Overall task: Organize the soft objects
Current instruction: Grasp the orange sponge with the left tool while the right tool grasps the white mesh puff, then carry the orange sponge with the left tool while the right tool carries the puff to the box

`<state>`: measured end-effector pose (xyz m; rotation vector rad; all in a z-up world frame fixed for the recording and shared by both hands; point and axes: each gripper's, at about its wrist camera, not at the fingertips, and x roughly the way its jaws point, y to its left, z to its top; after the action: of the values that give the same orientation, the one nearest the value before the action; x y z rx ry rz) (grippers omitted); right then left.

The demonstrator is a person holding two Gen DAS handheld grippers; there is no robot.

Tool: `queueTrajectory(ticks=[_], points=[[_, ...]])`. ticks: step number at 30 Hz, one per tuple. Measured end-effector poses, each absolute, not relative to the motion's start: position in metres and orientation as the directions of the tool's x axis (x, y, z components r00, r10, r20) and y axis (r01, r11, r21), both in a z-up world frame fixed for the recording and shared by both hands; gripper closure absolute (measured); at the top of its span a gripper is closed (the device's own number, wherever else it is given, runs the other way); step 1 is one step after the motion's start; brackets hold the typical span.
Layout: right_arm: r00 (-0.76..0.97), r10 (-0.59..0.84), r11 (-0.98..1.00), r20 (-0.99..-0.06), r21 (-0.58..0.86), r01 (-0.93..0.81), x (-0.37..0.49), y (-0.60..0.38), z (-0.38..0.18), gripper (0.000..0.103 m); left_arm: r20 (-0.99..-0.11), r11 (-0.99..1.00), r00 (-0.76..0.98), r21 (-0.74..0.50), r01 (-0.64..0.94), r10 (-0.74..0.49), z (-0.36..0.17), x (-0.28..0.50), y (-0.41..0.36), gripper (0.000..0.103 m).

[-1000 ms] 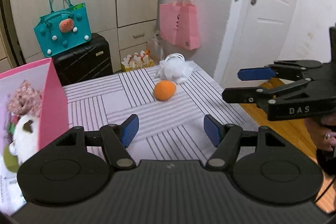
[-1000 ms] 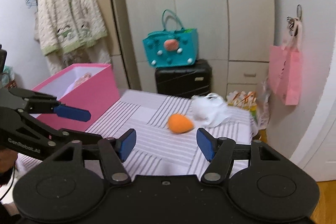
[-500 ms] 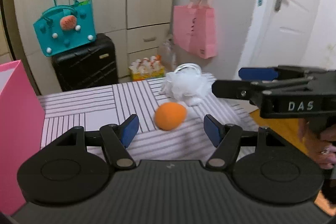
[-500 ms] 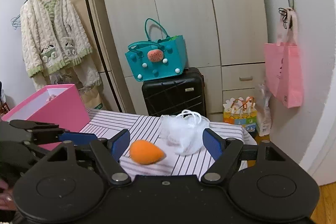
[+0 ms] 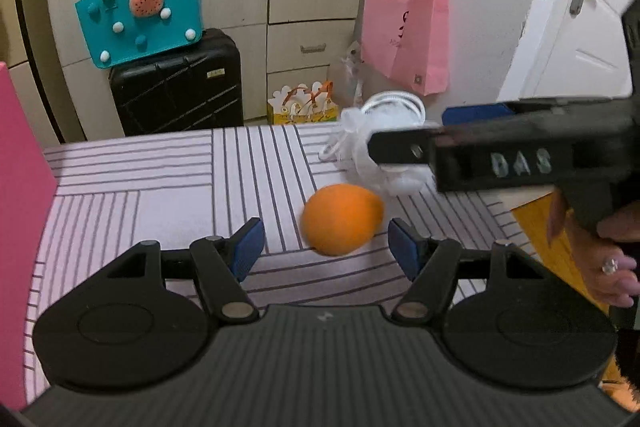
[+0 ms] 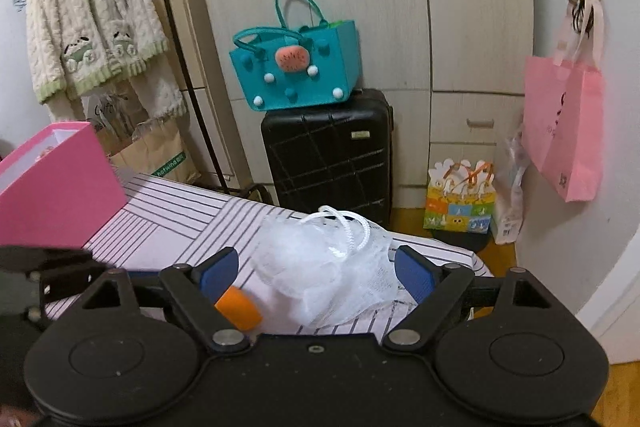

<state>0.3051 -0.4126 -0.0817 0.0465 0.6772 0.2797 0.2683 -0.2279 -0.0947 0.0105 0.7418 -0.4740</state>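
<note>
An orange egg-shaped sponge [image 5: 342,219] lies on the striped tablecloth [image 5: 160,187]. My left gripper [image 5: 324,247] stands open just short of it, and its blue pads do not touch the sponge. A white mesh bath pouf [image 6: 304,267] with a cord loop lies behind the sponge [image 6: 238,307]. My right gripper [image 6: 316,267] straddles the pouf with its jaws opening, the pads not pressing on it. Seen from the left wrist, the right gripper [image 5: 408,133] crosses from the right in front of the pouf [image 5: 384,115] and hides part of it.
A pink box [image 6: 60,179] stands on the table's left side. Behind the table are a black suitcase [image 6: 328,155] with a teal bag [image 6: 296,67] on it, and cupboards. A pink bag [image 5: 404,35] hangs on the wall. The table edge and wooden floor lie to the right.
Both grippers came forward and lower toward the sponge and the pouf. The right jaws spread wider around the pouf. The pink box slid to the left edge of the left view.
</note>
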Motion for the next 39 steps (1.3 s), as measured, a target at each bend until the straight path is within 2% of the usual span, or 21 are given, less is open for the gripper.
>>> queueTrajectory(ticks=[5, 9, 13, 14, 15, 18, 24, 29, 39], points=[[0.709, 0.302, 0.952, -0.637, 0.171, -0.253, 0.321, -0.416, -0.088, 0.012, -0.64, 0.893, 0.639, -0.187, 0.41, -0.427, -0.101, 0.27, -0.231, 0.035], [0.698, 0.282, 0.957, -0.659, 0.143, -0.251, 0.325, -0.413, -0.097, 0.012, -0.631, 0.9, 0.657, -0.172, 0.4, -0.412, -0.105, 0.27, -0.235, 0.035], [0.694, 0.303, 0.953, -0.653, 0.213, -0.216, 0.327, -0.422, -0.105, 0.013, -0.617, 0.905, 0.677, -0.15, 0.398, -0.4, -0.107, 0.268, -0.24, 0.037], [0.699, 0.306, 0.952, -0.646, 0.228, -0.205, 0.327, -0.424, -0.106, 0.016, -0.615, 0.905, 0.68, -0.145, 0.4, -0.399, -0.107, 0.268, -0.24, 0.041], [0.712, 0.298, 0.954, -0.636, 0.228, -0.196, 0.325, -0.426, -0.106, 0.025, -0.616, 0.906, 0.682, -0.135, 0.401, -0.394, -0.107, 0.267, -0.241, 0.049], [0.724, 0.293, 0.956, -0.624, 0.163, -0.246, 0.318, -0.421, -0.105, 0.04, -0.627, 0.895, 0.682, -0.056, 0.442, -0.375, -0.106, 0.264, -0.247, 0.061], [0.733, 0.25, 0.967, -0.633, 0.132, -0.216, 0.31, -0.416, -0.104, 0.057, -0.619, 0.892, 0.685, -0.057, 0.448, -0.384, -0.105, 0.261, -0.249, 0.064], [0.738, 0.231, 0.973, -0.634, 0.161, -0.167, 0.297, -0.419, -0.102, 0.064, -0.629, 0.891, 0.658, -0.135, 0.432, -0.414, -0.102, 0.263, -0.236, 0.065], [0.748, 0.265, 0.963, -0.609, 0.208, -0.172, 0.256, -0.403, -0.095, 0.065, -0.628, 0.878, 0.626, -0.223, 0.424, -0.462, -0.096, 0.243, -0.205, 0.065]])
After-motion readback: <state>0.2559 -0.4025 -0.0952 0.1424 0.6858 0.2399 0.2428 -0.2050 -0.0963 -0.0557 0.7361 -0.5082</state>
